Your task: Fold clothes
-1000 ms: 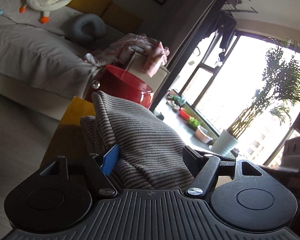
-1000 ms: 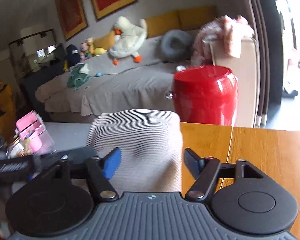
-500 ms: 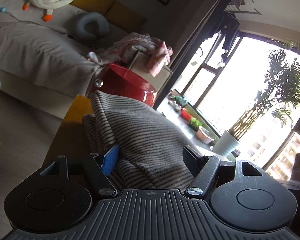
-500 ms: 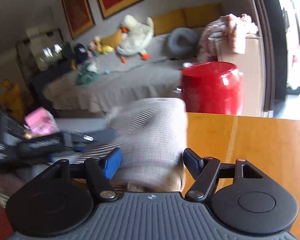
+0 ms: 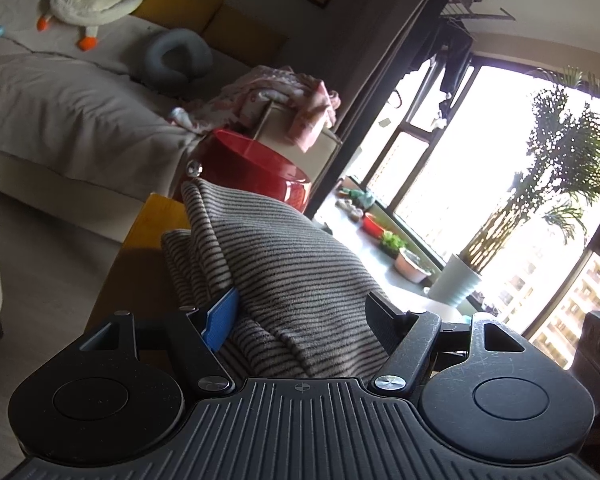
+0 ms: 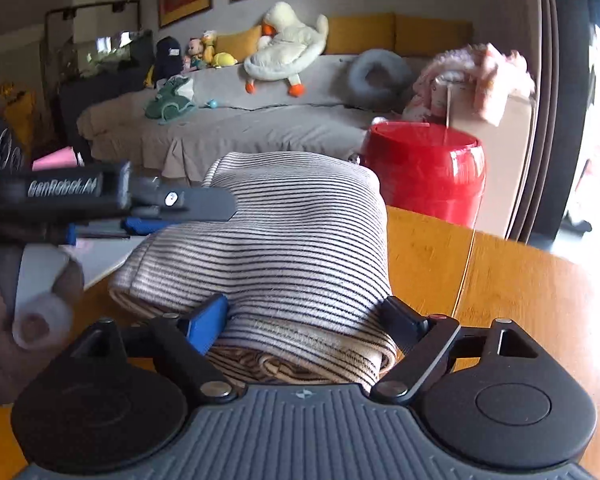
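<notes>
A striped garment (image 6: 296, 248), folded into a thick bundle of pale cloth with thin dark lines, lies on the orange wooden table (image 6: 520, 292), near its far edge. Behind it stands a red tub (image 6: 424, 172), and past that a long grey-covered sofa (image 6: 236, 128) with a white plush duck (image 6: 288, 48) and a grey neck pillow (image 6: 376, 74).

The right gripper (image 6: 304, 320) sits low over the near end of the bundle with the cloth between its jaws, which are opening; the blue pad (image 6: 206, 322) touches the fabric on one side and the black finger lies against it on the other, but I cannot tell whether they still press.

The left gripper (image 5: 304, 314) has the striped cloth filling the space between its fingers, and it looks clamped on the folded layers. In the right wrist view its black body (image 6: 60, 196) reaches in from the side, and I can read white lettering on it that looks like "GenRobot.AI", slightly blurred.

By the bright window stands a potted palm (image 5: 548, 184).
</notes>
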